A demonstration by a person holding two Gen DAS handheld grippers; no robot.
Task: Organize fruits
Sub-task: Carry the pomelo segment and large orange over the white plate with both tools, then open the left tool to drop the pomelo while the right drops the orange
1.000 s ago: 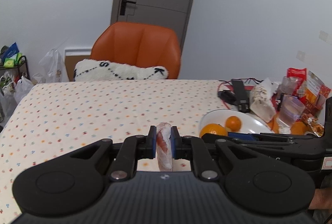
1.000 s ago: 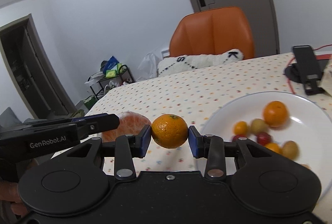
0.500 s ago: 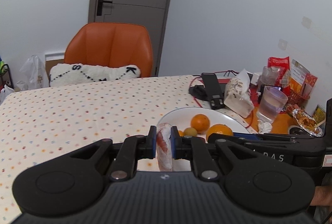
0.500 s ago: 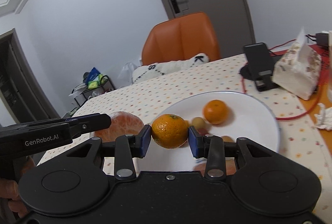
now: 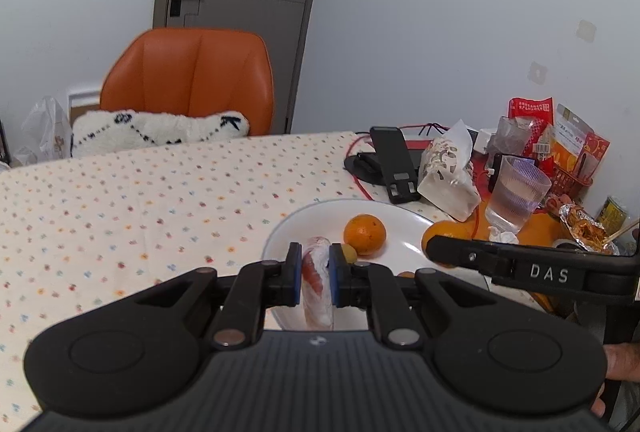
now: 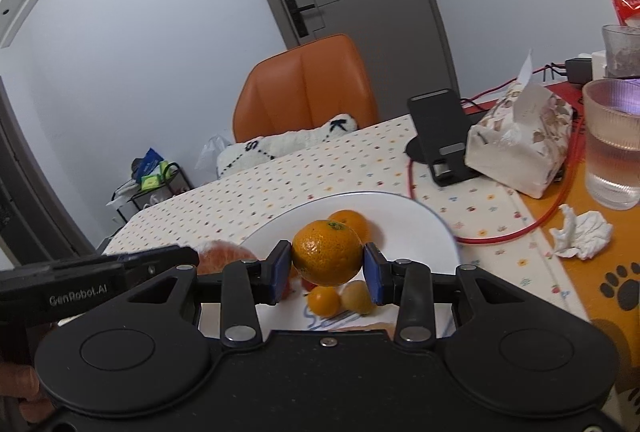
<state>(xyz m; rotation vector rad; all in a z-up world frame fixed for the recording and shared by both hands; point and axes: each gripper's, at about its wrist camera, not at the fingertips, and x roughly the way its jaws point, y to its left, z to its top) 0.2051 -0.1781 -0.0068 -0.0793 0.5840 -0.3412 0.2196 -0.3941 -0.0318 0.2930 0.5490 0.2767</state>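
Two fruits are in the air and the rest sit on the plate (image 6: 432, 220), so by my read the job is mostly done, with two drops left.

Table (image 5: 120, 200), largest first: wide bare cloth left of the plate, all the way to the chair (image 5: 188, 80) side. Right of the plate is crowded: tissue pack (image 6: 520, 148), glass of water (image 6: 614, 144), phone stand (image 6: 440, 136), red cable (image 6: 520, 232) running just off the rim, crumpled tissue (image 6: 582, 234).

Plate holds one tangerine (image 5: 364, 234) toward its far side and a few small fruits nearer, a small orange one (image 6: 323, 299) and a yellowish one (image 6: 356, 296). Open white surface remains on its right half.

Right gripper (image 6: 326, 270) is clamped on an orange (image 6: 326, 252), held above the plate's near part. Left gripper (image 5: 314, 274) has its jaws narrow, pinching a plastic-wrapped fruit piece (image 5: 316, 280) at the plate's near-left rim.

Both grippers are close side by side over the plate, so releases likely need staggering. Best exit is left of the plate; avoid swinging right into the glass.
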